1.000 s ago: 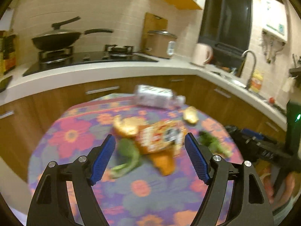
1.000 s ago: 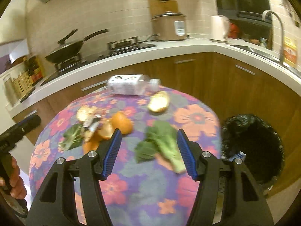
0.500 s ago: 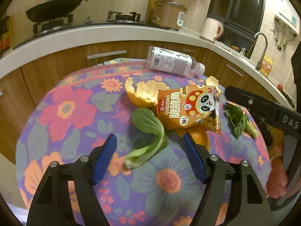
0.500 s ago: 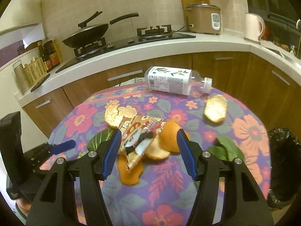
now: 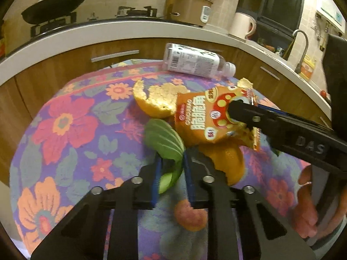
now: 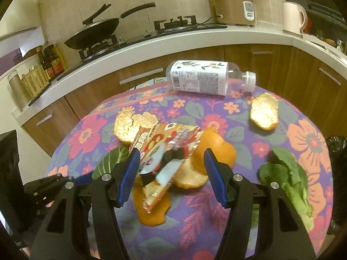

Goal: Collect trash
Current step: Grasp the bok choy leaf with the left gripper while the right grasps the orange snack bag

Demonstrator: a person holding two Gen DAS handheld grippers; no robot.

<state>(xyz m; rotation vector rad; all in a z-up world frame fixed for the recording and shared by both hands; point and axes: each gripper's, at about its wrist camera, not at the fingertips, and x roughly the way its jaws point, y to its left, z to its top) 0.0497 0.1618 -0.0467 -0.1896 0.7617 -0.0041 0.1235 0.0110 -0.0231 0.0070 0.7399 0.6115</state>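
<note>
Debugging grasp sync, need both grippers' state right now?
Left gripper: jaws closing on the green leaf, pads on it.
Right gripper: open, straddling the snack bag, not gripping.

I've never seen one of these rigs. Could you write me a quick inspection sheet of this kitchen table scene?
Surface: round table, floral cloth.
Job's things: snack wrapper, orange peels, leaf, second leaf, plastic bottle on its side.
Clutter: nothing seen.
Grippers: left gripper closing, fingers around the leaf's stem; right gripper open around the wrapper.
Cables: nothing seen on the table.
Surroundings: wok on the stove, rice cooker, kettle, black bin bag.
</note>
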